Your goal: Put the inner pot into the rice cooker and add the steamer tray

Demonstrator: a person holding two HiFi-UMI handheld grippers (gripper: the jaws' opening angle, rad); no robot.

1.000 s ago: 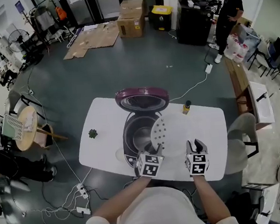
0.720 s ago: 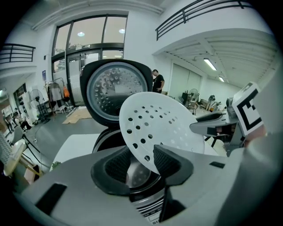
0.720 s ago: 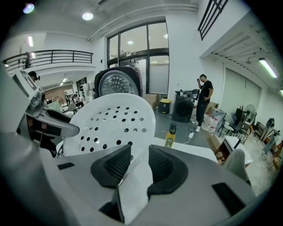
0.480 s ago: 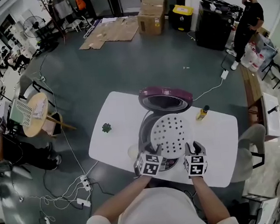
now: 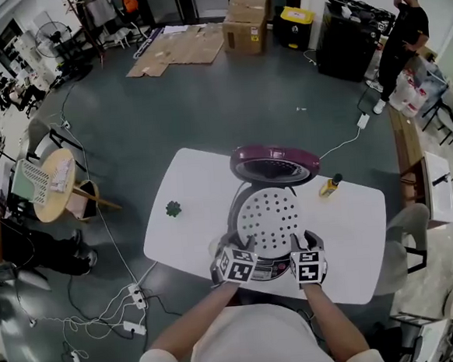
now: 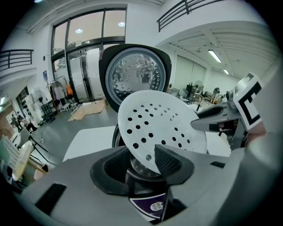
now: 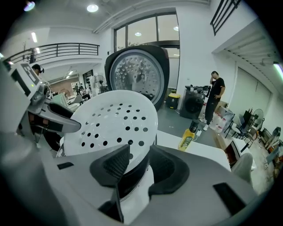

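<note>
One green object [image 5: 173,208], left of rice cooker [image 5: 274,165]: head view only.

Workshop hall, cardboard boxes [image 5: 245,25], grey floor [image 5: 182,109] (mezzanine railing [image 7: 57,46])

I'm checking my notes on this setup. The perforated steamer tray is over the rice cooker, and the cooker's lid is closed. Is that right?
Not quite. The head view shows the rice cooker with its lid open, raised behind the pot opening. The perforated steamer tray is indeed over the cooker.

No legible text; rice cooker sticker [image 6: 155,206] and yellow bottle label [image 7: 186,140] too small to read
</note>
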